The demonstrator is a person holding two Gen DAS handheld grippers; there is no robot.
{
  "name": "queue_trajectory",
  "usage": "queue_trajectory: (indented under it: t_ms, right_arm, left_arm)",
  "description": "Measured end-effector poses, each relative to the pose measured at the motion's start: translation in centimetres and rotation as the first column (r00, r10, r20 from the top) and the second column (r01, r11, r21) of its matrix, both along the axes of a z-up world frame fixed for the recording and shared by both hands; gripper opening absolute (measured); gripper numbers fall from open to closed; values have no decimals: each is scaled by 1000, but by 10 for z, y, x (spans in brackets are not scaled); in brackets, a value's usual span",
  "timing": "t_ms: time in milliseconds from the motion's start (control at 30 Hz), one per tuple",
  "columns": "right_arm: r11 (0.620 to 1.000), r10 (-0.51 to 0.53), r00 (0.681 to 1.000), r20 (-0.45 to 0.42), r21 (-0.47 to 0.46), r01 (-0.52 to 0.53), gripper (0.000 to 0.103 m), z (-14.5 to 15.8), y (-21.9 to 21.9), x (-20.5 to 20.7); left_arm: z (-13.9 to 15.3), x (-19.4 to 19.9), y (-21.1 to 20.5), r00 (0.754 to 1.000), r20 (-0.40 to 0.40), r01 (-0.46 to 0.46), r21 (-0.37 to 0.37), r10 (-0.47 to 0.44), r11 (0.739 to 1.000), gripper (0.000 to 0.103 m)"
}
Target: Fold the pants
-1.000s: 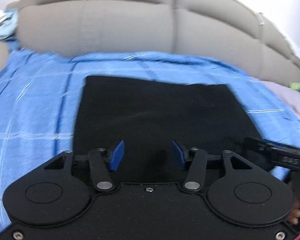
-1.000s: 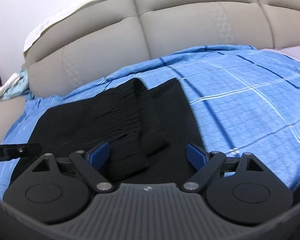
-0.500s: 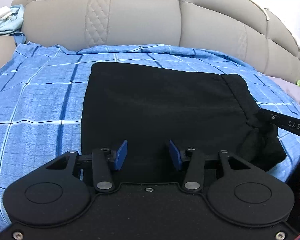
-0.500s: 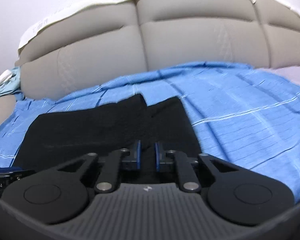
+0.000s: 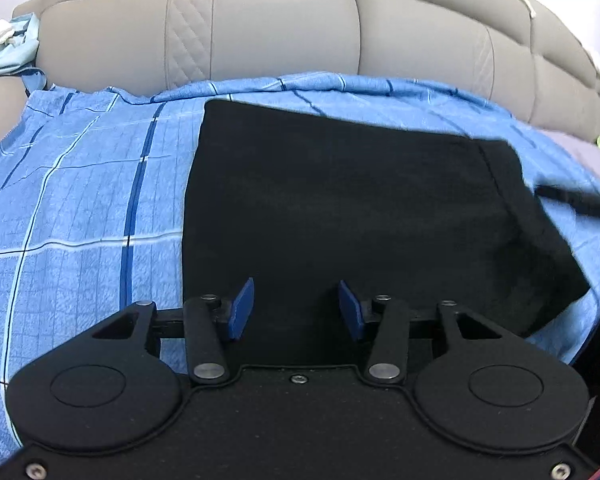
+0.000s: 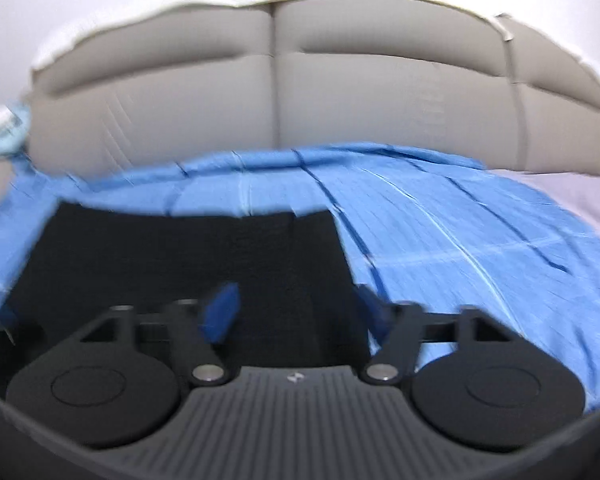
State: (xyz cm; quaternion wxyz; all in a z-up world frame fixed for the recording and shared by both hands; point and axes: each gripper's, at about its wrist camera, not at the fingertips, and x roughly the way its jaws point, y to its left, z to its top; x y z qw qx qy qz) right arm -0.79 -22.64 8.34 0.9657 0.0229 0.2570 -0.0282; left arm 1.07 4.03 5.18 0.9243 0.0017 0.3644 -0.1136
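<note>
Black pants (image 5: 340, 200) lie folded flat in a rough rectangle on the blue checked bedsheet (image 5: 80, 208). They also show in the right wrist view (image 6: 180, 256), which is blurred. My left gripper (image 5: 296, 310) is open and empty, just above the pants' near edge. My right gripper (image 6: 296, 312) is open and empty over the pants' right part, near their right edge. A blurred black part of the right gripper (image 5: 580, 200) shows at the right of the left wrist view.
A grey padded headboard (image 5: 284, 28) runs along the back of the bed. A light blue cloth (image 5: 4, 48) lies at the far left. A lilac pillow (image 6: 572, 196) lies at the right. The blue sheet (image 6: 480, 248) spreads to the right of the pants.
My right gripper was shut over the pants half a second ago and has opened. Both grippers have drawn back. The bunched right corner of the pants now lies flatter.
</note>
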Motion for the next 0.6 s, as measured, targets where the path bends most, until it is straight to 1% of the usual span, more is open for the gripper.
queue_trajectory:
  t_ms: [100, 167, 200, 267, 333, 367, 400, 433, 467, 533, 600]
  right_arm:
    - [997, 67, 997, -38, 27, -66, 88, 0, -15, 36]
    - [994, 97, 992, -82, 54, -93, 88, -9, -23, 64]
    - [991, 119, 989, -91, 70, -112, 88, -13, -25, 74]
    - [979, 186, 976, -110, 104, -174, 88, -19, -25, 93]
    - [964, 238, 964, -121, 153, -219, 76, -26, -23, 106]
    - [963, 242, 964, -107, 148, -225, 70, -27, -22, 107]
    - [964, 245, 964, -104, 134, -231, 59, -25, -20, 106]
    - [966, 235, 968, -89, 130, -222, 53, -22, -20, 102]
    - [969, 219, 973, -69, 134, -208, 44, -18, -22, 97]
    - [976, 179, 984, -16, 128, -175, 43, -10, -26, 83]
    - [988, 144, 989, 29, 49, -145, 43, -6, -24, 74]
  left_arm:
    - [-3, -7, -4, 999, 21, 25, 46, -26, 999, 48]
    - [-4, -10, -5, 999, 22, 26, 50, -28, 998, 49]
    - [-4, -10, -4, 999, 22, 25, 48, -26, 999, 49]
    - [-4, -11, -4, 999, 23, 23, 47, -24, 999, 50]
    - [-4, -11, -6, 1000, 20, 20, 49, -21, 999, 51]
    - [-4, -11, -6, 1000, 18, 16, 50, -17, 999, 52]
    - [-3, -10, -6, 1000, 15, 14, 49, -15, 999, 52]
    - [-2, -10, -6, 1000, 9, 12, 45, -12, 999, 51]
    - [0, -10, -5, 1000, 1, 11, 29, -11, 1000, 51]
    - [3, -9, -3, 1000, -16, 22, -18, -22, 1000, 51]
    - [5, -8, -3, 999, -34, 33, -47, -34, 998, 51]
